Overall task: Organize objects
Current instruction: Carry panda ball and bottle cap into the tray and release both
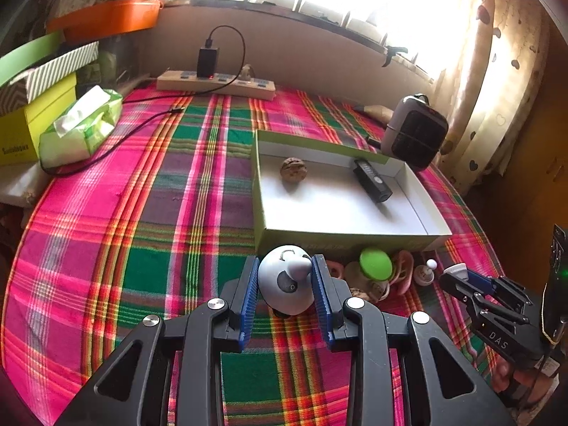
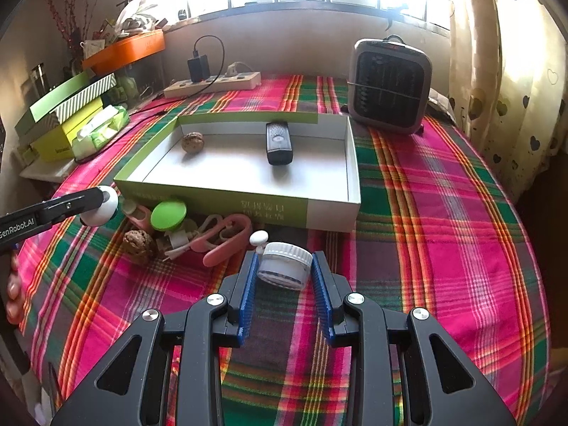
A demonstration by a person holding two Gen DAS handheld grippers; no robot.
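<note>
**A:** Start at the grippers. What has each got?

**B:** The left gripper is clamped on a white egg-shaped toy with a pointed nose and dark eye patches; both blue pads press its sides. The right gripper grips a small clear jar with a ribbed white cap, pads against both flanks.

**A:** Where are those relative to the box?

**B:** Take the shallow green-and-white box as the landmark. The toy sits just outside its near wall, toward the left corner, low over the plaid tablecloth. The jar is also in front of the near wall, nearer the right end. I can't tell whether either touches the cloth.

**A:** And between them?

**B:** A loose pile against the box's near wall: a green round lid, a pink strap-like piece, a walnut, and a small white knob just beyond the jar.

**A:** Inside the box?

**B:** Another walnut near the back-left corner, and a black oblong device leaning on the back wall.

**A:** Beyond it?

**B:** A small grey heater behind the box's right corner, a power strip with a black charger behind its left, and a tissue pack with stacked boxes farther left.
</note>
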